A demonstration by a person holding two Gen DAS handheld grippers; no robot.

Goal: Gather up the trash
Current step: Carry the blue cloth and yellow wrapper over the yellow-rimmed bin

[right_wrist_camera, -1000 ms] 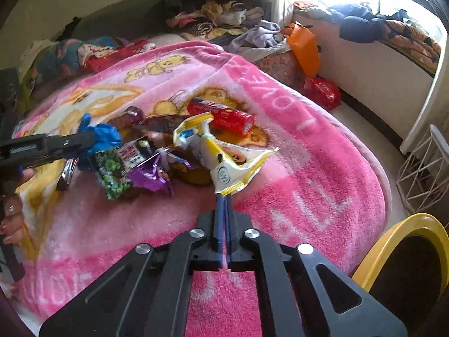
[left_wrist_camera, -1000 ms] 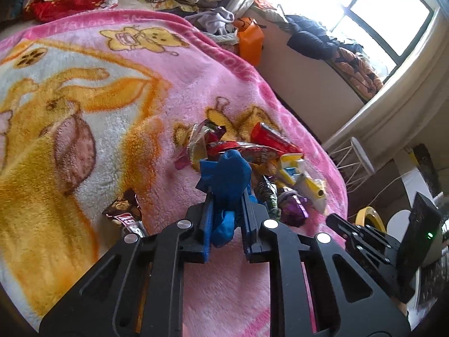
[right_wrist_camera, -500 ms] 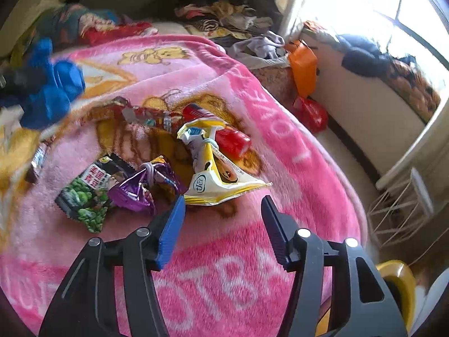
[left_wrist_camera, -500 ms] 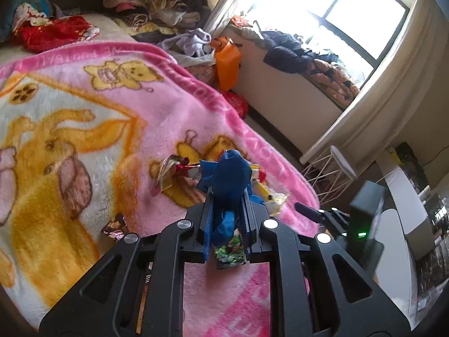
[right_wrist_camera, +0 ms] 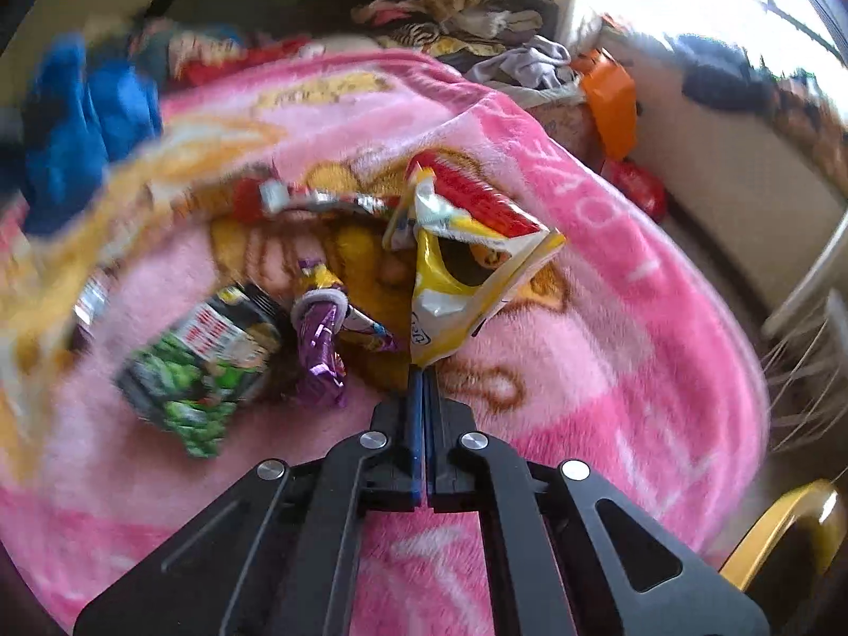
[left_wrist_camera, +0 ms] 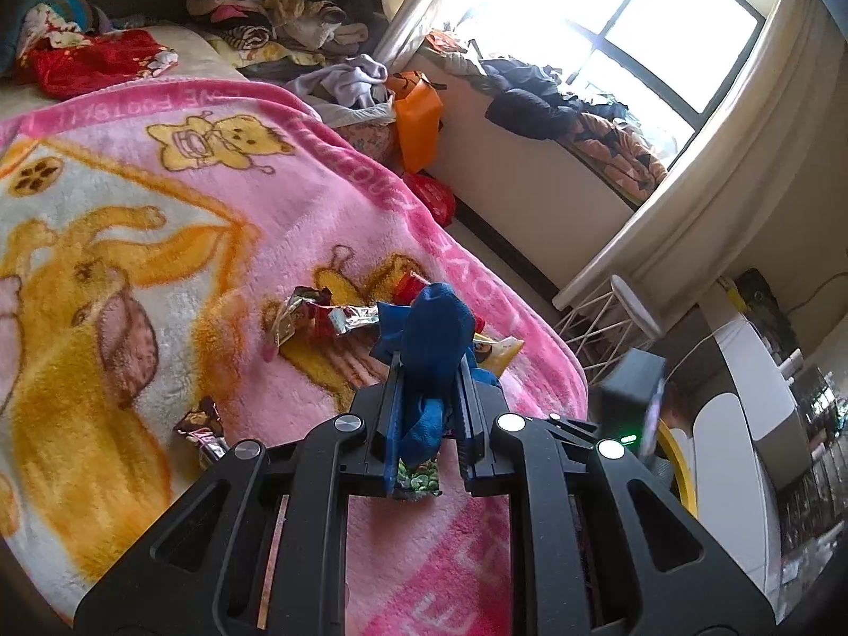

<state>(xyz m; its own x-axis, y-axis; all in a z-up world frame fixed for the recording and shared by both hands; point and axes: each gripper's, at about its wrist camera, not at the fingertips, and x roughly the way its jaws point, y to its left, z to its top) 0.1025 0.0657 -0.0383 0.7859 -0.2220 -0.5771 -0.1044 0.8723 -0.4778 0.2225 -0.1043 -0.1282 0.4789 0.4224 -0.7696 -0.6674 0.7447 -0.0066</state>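
My left gripper point(left_wrist_camera: 428, 365) is shut on a crumpled blue bag point(left_wrist_camera: 434, 334) and holds it above the pink blanket point(left_wrist_camera: 159, 212). Blurred, the blue bag point(right_wrist_camera: 79, 122) also shows at the upper left of the right wrist view. Snack wrappers lie on the blanket: a green packet point(right_wrist_camera: 201, 365), a purple wrapper point(right_wrist_camera: 318, 355), a red packet point(right_wrist_camera: 477, 196), a silver-red wrapper point(right_wrist_camera: 318, 201). My right gripper point(right_wrist_camera: 422, 368) is shut, its tips pinching the lower corner of a yellow wrapper point(right_wrist_camera: 461, 275). A brown wrapper point(left_wrist_camera: 204, 429) lies apart to the left.
The bed ends at the right, with floor beyond. A yellow bin rim point(right_wrist_camera: 779, 524) sits at the lower right. An orange bag point(left_wrist_camera: 418, 116), a red bag point(left_wrist_camera: 437, 201) and a white wire stool point(left_wrist_camera: 625, 312) stand below the window. Clothes are piled at the bed's far end.
My right gripper opened wide over the yellow wrapper, then closed on its corner. My left gripper rose with the blue bag, so the wrapper pile now sits lower in its view.
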